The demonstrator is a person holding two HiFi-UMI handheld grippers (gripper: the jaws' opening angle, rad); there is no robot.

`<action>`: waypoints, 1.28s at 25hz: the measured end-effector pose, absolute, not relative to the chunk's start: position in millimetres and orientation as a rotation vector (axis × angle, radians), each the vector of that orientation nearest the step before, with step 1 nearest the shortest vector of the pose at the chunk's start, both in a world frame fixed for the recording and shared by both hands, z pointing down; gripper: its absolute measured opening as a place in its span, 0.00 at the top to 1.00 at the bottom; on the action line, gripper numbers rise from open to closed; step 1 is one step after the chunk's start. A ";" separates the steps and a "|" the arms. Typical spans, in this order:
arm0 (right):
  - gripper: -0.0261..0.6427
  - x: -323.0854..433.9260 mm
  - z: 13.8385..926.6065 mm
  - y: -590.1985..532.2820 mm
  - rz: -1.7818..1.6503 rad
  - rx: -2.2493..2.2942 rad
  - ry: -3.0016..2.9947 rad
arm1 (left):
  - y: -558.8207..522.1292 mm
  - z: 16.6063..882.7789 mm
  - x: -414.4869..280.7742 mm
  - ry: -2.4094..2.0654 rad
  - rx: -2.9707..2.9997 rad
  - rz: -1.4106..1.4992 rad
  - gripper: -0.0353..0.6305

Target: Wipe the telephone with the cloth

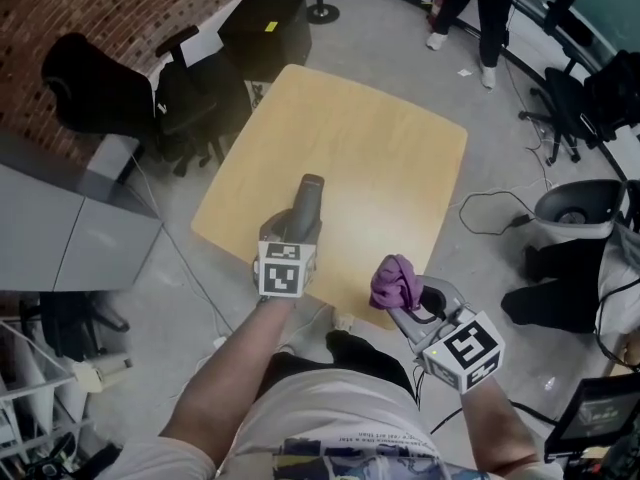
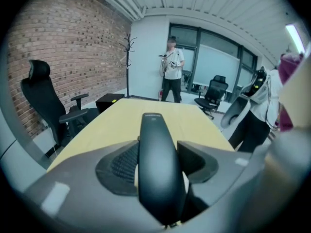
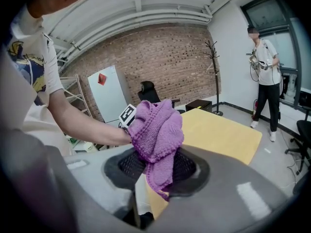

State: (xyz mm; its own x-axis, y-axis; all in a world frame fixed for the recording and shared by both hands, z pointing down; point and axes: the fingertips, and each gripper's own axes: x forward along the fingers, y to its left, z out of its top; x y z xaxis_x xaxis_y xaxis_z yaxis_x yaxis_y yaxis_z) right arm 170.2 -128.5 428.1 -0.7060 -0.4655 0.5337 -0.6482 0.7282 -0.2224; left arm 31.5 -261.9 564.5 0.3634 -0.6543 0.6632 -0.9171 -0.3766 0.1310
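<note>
Black chairs, perhaps 2, beyond telephone

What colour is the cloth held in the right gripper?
Purple, with a knitted texture; the cloth shows best in the right gripper view.

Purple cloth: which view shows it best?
The right gripper view: the cloth fills the centre, knit visible, clamped in the right gripper. The head view shows it small at that gripper's tip. The left gripper view catches only a purple sliver at its right edge.
</note>
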 end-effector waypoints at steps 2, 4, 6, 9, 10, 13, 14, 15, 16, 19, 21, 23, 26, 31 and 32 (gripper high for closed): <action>0.78 173.8 425.2 -133.6 0.540 0.858 -2.498 | -255.6 550.7 35.8 -1.362 2.205 0.694 0.56; 0.78 172.0 418.7 -135.9 0.517 0.868 -2.515 | -241.3 534.5 37.1 -1.349 2.264 0.671 0.56; 0.78 159.1 406.2 -140.8 0.480 0.884 -2.536 | -225.6 518.9 31.1 -1.312 2.321 0.651 0.56; 0.78 134.6 376.1 -148.9 0.414 0.893 -2.591 | -202.7 488.1 26.5 -1.236 2.403 0.614 0.56; 0.78 129.1 364.6 -150.2 0.390 0.886 -2.615 | -193.8 477.7 29.7 -1.208 2.426 0.607 0.56; 0.78 117.1 333.0 -150.9 0.335 0.842 -2.689 | -171.4 452.5 44.5 -1.159 2.493 0.598 0.56; 0.78 114.1 325.3 -149.8 0.319 0.824 -2.713 | -164.9 446.2 51.4 -1.147 2.518 0.599 0.56; 0.78 110.7 320.0 -148.3 0.302 0.806 -2.734 | -158.9 441.3 58.5 -1.135 2.544 0.599 0.56; 0.78 104.9 316.8 -146.5 0.283 0.785 -2.751 | -153.4 437.1 63.9 -1.124 2.569 0.597 0.56; 0.78 62.4 311.6 -132.0 0.237 0.697 -2.773 | -134.0 423.3 57.6 -1.089 2.630 0.573 0.56; 0.78 26.3 308.1 -116.0 0.226 0.630 -2.775 | -119.3 414.0 44.0 -1.062 2.658 0.561 0.56; 0.78 -0.4 306.8 -102.6 0.221 0.568 -2.776 | -110.4 407.9 35.2 -1.038 2.671 0.551 0.56; 0.78 -26.1 312.8 -80.5 0.198 0.467 -2.759 | -98.8 403.0 29.5 -1.019 2.672 0.528 0.56; 0.78 -56.0 325.8 -49.4 0.127 0.382 -2.717 | -72.8 406.9 11.4 -0.999 2.652 0.516 0.56; 0.78 -58.8 326.8 -47.6 0.117 0.387 -2.711 | -69.6 405.2 6.9 -0.996 2.657 0.514 0.56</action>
State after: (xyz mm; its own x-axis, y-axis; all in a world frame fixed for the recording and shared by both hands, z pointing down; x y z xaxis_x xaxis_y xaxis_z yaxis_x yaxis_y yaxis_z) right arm -58.8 -47.6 326.8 -0.8827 -0.2514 0.3972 -0.2846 0.9583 -0.0260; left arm 6.9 -69.6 405.2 0.7027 -0.5806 0.4112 -0.6715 -0.7322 0.1136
